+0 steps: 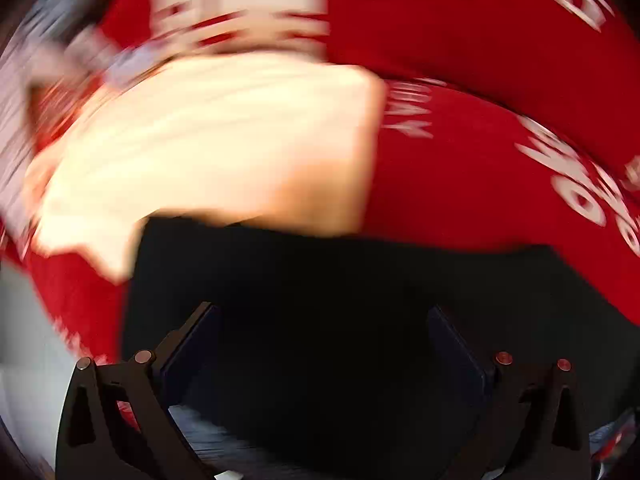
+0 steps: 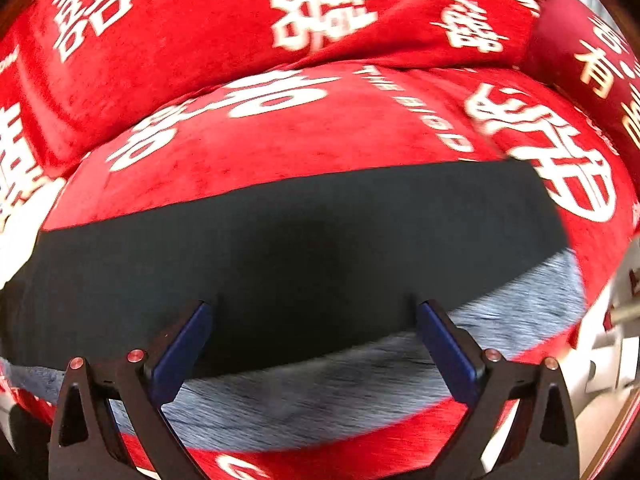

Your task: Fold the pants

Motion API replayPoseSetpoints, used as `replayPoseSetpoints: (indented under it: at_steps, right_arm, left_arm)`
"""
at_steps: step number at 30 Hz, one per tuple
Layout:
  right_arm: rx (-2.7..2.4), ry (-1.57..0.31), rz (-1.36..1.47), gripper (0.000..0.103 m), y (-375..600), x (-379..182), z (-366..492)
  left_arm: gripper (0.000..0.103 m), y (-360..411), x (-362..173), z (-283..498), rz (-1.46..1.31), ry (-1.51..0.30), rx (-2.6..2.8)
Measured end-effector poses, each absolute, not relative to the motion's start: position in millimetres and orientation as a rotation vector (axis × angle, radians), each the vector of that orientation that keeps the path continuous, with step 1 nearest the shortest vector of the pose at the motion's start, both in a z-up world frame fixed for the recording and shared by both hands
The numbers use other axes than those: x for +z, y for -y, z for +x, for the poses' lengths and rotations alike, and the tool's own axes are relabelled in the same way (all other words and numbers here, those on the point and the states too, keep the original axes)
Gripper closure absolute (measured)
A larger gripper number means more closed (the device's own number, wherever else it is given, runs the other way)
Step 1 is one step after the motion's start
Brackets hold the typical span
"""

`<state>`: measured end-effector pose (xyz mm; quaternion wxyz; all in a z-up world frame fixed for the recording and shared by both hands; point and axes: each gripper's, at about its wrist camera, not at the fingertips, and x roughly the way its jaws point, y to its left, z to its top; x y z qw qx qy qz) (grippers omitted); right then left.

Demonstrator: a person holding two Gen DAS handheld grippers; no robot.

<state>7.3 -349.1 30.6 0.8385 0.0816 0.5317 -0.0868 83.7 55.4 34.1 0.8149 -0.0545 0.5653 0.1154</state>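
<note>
Sofa (image 2: 280,140): your red printed cushions carried everything; their soft slope could let a fold slide.
Pants (image 2: 300,248): dark, lying flat along the seat's front edge, grey lining showing.
White garment (image 1: 208,148): crowded the pants' left end; you could snag it.
Left tool (image 1: 324,320): spread, holding nothing.
Right tool (image 2: 314,312): spread over the pants, empty.

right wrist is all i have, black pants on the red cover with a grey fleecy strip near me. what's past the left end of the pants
Observer: A cream garment lies there on the red cover, touching the pants.
Operator: is the left gripper holding anything
Observer: No. The left gripper is open over the pants, nothing between its fingers.
Operator: is that view sharp enough to aim from
Observer: No, the left wrist view is heavily motion-blurred; the cover's white lettering is smeared.
</note>
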Motion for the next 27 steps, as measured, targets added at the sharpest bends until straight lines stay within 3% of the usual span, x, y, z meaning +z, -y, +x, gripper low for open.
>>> replayPoseSetpoints:
  at_steps: [6, 12, 19, 27]
  right_arm:
    - [-0.228, -1.125, 0.14, 0.001, 371, 36, -14]
    - [-0.364, -1.102, 0.259, 0.001, 451, 50, -45]
    - [-0.313, -1.065, 0.528, 0.004, 518, 30, -96]
    - [-0.123, -1.02, 0.48, 0.01, 485, 15, -93]
  left_arm:
    - [0.0, 45, 16, 129, 0.055, -1.278, 0.12]
    - [0.0, 41, 15, 165, -0.024, -1.316, 0.131]
    - [0.0, 58, 30, 125, -0.045, -1.283, 0.118]
    - [0.0, 208, 36, 40, 0.154, -1.308, -0.259]
